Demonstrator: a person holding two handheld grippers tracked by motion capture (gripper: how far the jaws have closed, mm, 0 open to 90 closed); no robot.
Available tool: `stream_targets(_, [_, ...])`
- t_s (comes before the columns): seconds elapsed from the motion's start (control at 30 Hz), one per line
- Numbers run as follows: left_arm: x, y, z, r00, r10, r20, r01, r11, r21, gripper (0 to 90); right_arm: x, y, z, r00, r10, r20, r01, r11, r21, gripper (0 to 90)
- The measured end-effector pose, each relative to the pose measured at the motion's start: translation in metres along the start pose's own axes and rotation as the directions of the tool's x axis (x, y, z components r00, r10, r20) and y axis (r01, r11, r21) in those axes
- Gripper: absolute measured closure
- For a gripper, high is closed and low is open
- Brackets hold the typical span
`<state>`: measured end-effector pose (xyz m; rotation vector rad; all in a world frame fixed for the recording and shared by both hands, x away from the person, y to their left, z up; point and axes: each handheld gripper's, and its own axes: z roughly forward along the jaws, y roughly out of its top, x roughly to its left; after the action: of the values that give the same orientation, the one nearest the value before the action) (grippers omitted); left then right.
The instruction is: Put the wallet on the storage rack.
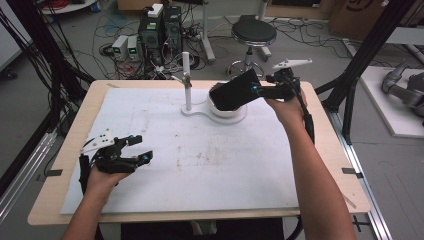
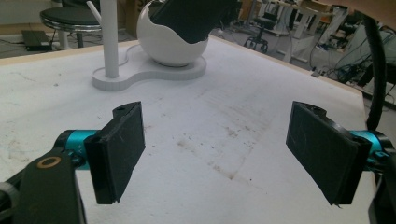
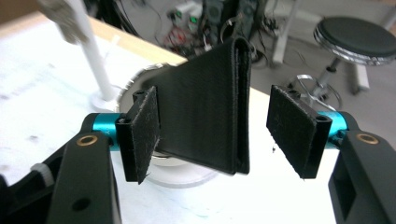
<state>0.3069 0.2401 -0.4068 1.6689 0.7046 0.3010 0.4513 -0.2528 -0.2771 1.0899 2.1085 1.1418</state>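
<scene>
The left tool [image 1: 134,148] rested at the near left of the table [image 1: 60,165], on the white mat [image 1: 200,165], with its jaws standing well apart and nothing between them. In the left gripper view its pads [image 2: 122,149] framed only stained mat; it took no part in the work and sat well apart from the things at the far side.

Farther off, right of the table's middle, the right tool [image 1: 256,90] was held above the table at the far side. Between its jaws stood a flat black wallet-like case [image 3: 205,116], folded, with its closed edge toward the right. The right gripper view showed the jaws apart: a clear gap lay between the right pad [image 3: 292,128] and the case's edge, while the left pad overlapped the case's flat face, and I could not tell whether it touched. So the case was not clamped.

The lower end of the case [image 1: 234,90] sat in a white bowl-shaped holder [image 1: 227,111], leaning out of it at a tilt. The holder shared a white base with an upright white post [image 1: 187,82] just to its left.

Judged from this, the placing of the case in the holder looked essentially done, or else a pick-up had not yet begun. What was left was either to draw the right tool clear, or to close on the case and lift.
</scene>
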Motion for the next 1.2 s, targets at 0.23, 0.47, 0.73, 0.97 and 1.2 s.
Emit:
stream_targets(0.23, [-0.003,0.000,0.003,0.9993,0.027,-0.025,-0.026,0.9991,0.035,19.5,0.000,-0.017,-0.031,0.9985,0.023,-0.050,-0.025,0.999,-0.032,27.8])
stream_targets(0.47, [-0.002,-0.003,0.008,0.9979,0.033,-0.055,-0.030,0.9980,0.055,18.0,0.007,-0.041,-0.053,0.9929,0.005,-0.119,-0.018,0.995,-0.103,25.9])
stream_targets(0.73, [-0.003,-0.004,0.008,0.9944,0.059,-0.088,-0.054,0.9966,0.061,17.8,0.018,-0.077,-0.067,0.9848,0.007,-0.173,-0.038,0.984,-0.174,21.8])
stream_targets(0.97, [-0.002,-0.007,0.011,0.9929,0.066,-0.099,-0.058,0.9949,0.082,17.3,0.029,-0.117,-0.069,0.9788,0.017,-0.204,-0.057,0.980,-0.192,20.3])
stream_targets(1.2, [-0.001,-0.009,0.015,0.9919,0.079,-0.100,-0.069,0.9925,0.101,17.1,0.033,-0.160,-0.055,0.9728,0.048,-0.227,-0.091,0.979,-0.184,19.0])
